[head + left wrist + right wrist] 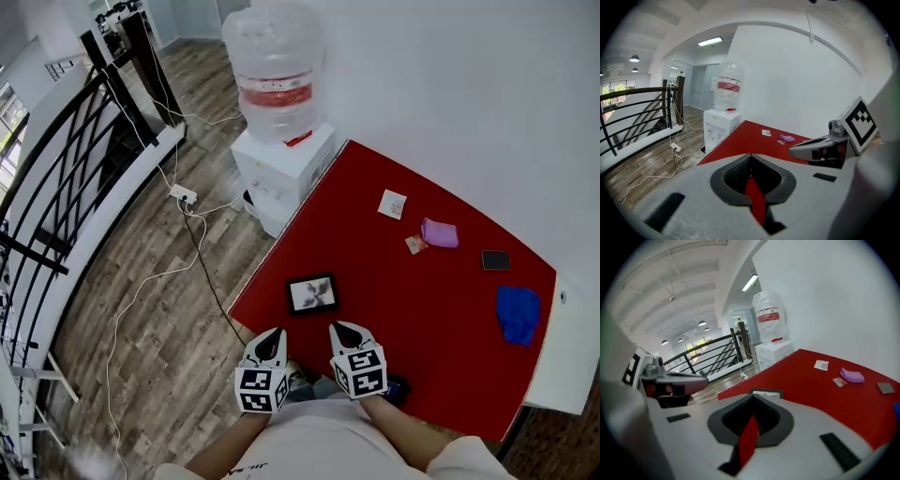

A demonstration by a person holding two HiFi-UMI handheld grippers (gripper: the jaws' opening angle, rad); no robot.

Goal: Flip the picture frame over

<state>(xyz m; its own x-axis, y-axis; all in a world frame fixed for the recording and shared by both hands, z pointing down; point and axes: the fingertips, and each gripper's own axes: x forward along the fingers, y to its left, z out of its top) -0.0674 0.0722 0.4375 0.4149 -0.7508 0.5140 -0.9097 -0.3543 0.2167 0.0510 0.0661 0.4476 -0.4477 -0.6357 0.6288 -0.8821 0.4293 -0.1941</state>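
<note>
Lying image-up, black picture frame (312,293); left gripper (272,336) and right gripper (344,330) fingers together.

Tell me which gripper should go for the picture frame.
Right, probably. The right gripper has the picture frame straight ahead of its shut, empty jaws in its own view; the view from the left gripper does not show it.

Picture frame (312,293) lies face-up on red table (441,319), just beyond left tongs (272,335) and right tongs (344,329).
</note>
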